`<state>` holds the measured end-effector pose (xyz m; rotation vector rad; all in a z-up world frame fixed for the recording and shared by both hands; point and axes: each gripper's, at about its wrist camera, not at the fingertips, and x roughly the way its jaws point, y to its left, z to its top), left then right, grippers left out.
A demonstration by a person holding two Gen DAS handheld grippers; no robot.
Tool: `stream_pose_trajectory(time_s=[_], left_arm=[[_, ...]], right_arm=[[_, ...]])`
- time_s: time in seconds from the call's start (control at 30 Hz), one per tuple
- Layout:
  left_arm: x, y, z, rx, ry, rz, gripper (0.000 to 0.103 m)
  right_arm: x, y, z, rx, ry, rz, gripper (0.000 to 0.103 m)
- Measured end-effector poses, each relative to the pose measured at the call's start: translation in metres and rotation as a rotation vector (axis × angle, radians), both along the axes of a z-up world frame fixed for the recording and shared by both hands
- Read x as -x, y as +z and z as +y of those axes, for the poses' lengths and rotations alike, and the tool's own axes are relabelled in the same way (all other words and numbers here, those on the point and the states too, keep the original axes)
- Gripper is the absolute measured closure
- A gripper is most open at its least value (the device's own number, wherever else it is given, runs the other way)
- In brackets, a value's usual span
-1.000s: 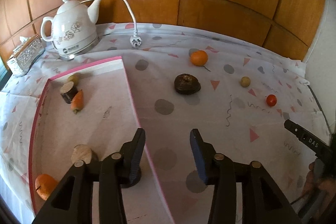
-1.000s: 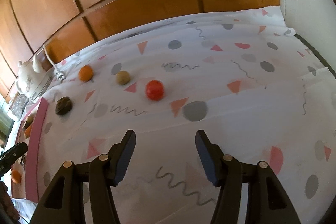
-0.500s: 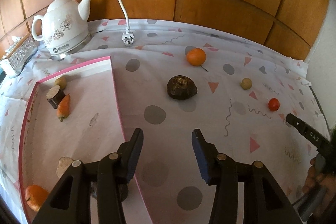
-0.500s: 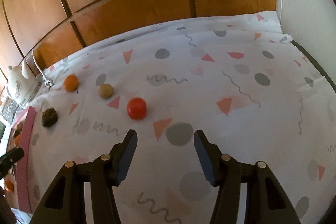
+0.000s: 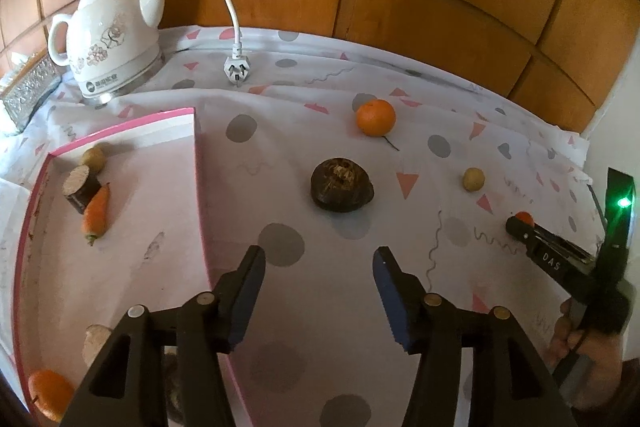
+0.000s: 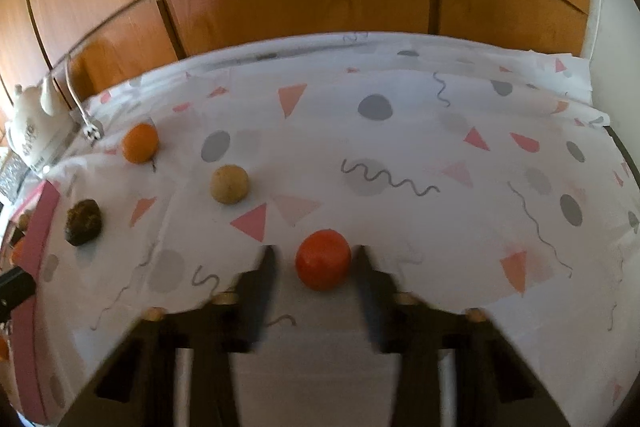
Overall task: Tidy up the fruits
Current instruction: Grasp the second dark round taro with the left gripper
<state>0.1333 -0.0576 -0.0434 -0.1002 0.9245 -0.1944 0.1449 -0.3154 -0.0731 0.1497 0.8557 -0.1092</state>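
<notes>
Both wrist cameras look steeply down along their fingers at the tablecloth (image 5: 400, 99). Both views share the orange (image 5: 375, 117) and the kettle (image 6: 30, 125).

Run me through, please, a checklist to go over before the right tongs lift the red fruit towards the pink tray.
1. Red fruit sits between the fingers of the right tongs: ok.
2. Both pads pressing firmly on it: cannot tell, as the right wrist view is blurred.
3. Left tongs out of the way, jaws opening with nothing between them: ok.
4. Pink tray has bare floor left for another piece: ok.
5. Low path to the tray is free: not ok. The dark fruit lies between, so it is probably best to carry over it.
</notes>
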Motion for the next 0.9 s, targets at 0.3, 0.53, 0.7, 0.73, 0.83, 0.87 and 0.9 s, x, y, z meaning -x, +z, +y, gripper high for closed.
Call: stream_pose_trajectory(time_s=[0.3, 0.53, 0.7, 0.73, 0.83, 0.87, 0.9], left_arm=[[-0.032, -0.002, -0.016, 0.009, 0.012, 0.024, 0.043], [-0.062, -0.005, -0.033, -0.021, 0.01, 0.025, 0.043], [-0.082, -0.02, -0.035, -0.021, 0.03, 0.068, 0.044], [-0.082, -0.021, -0.035, -0.024, 0.03, 0.049, 0.045], [-0.081, -0.021, -0.037, -0.024, 0.013, 0.026, 0.054], [-0.08, -0.021, -0.037, -0.02, 0.012, 0.026, 0.054], [-0.078, -0.02, -0.036, -0.017, 0.013, 0.027, 0.054]], right_arm=[[-0.001, -0.003, 0.0, -0.007, 0.005, -0.009, 0.077], [0.002, -0.002, -0.003, -0.026, 0.006, -0.019, 0.077], [0.002, -0.002, -0.002, -0.028, 0.006, -0.019, 0.076], [0.002, -0.003, -0.002, -0.029, 0.006, -0.02, 0.076], [0.003, -0.003, -0.002, -0.028, 0.005, -0.021, 0.076], [0.003, -0.003, -0.002, -0.029, 0.005, -0.021, 0.076], [0.003, -0.003, -0.002, -0.03, 0.005, -0.021, 0.076]])
